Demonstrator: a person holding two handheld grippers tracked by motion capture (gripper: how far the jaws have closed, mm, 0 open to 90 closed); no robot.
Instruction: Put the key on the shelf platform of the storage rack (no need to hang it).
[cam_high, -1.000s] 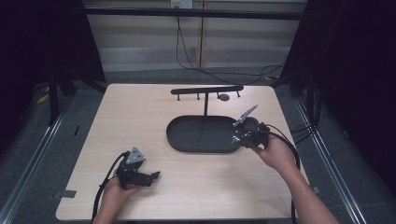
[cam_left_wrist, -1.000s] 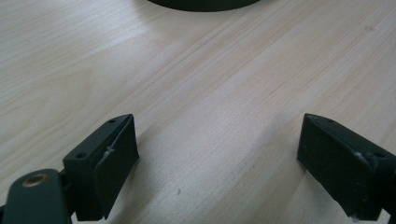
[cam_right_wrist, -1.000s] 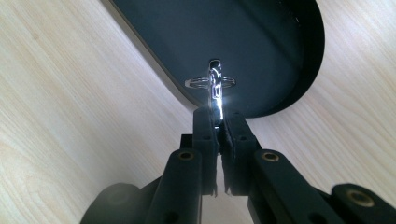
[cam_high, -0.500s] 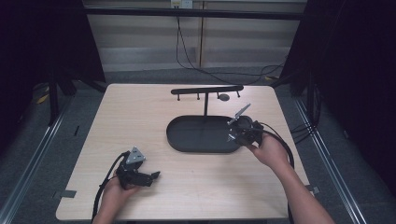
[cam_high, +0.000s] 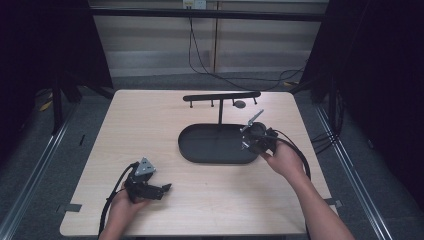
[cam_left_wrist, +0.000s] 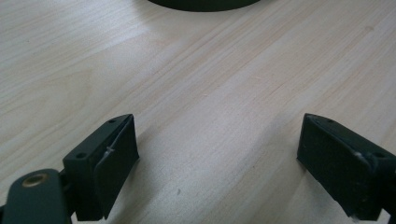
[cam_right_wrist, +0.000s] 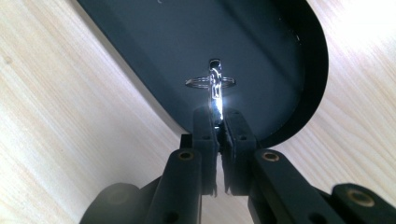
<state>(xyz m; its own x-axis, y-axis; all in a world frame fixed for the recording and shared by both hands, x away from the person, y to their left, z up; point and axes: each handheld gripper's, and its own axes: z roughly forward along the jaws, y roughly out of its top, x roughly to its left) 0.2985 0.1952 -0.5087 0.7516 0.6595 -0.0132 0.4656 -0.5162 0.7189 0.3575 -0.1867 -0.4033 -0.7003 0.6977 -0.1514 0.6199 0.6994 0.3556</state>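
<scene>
Since the earlier frames, right gripper (cam_high: 251, 138) has shifted slightly toward the table's left and now sits over the right end of the tray (cam_high: 200, 149); left gripper (cam_high: 161, 189) has not moved. Right gripper view: jaws are pressed together on a small shiny metal piece (cam_right_wrist: 214, 84), a thin upright strip with a wire ring crossing it, which sticks out past the jaw tips. The piece hangs over the dark tray floor, close to the rounded end wall (cam_right_wrist: 317, 60); whether it touches the floor I cannot tell. High view: the piece is too small to make out at the gripper's tip. Tray is a black oval, lying right of centre on the table (cam_high: 150, 120), long axis running left to right. A thin post rises from the tray's far rim and carries a black bar (cam_high: 221, 96) with short pegs hanging under it; a small grey disc (cam_high: 240, 104) sits just below the bar toward its right end. Left gripper rests on the table near the near-left corner, held in the person's hand, well apart from the tray. Left gripper view: jaws stand wide apart, bare wood (cam_left_wrist: 210, 93) between them, nothing held, tray edge (cam_left_wrist: 201, 4) at the top of that view.
</scene>
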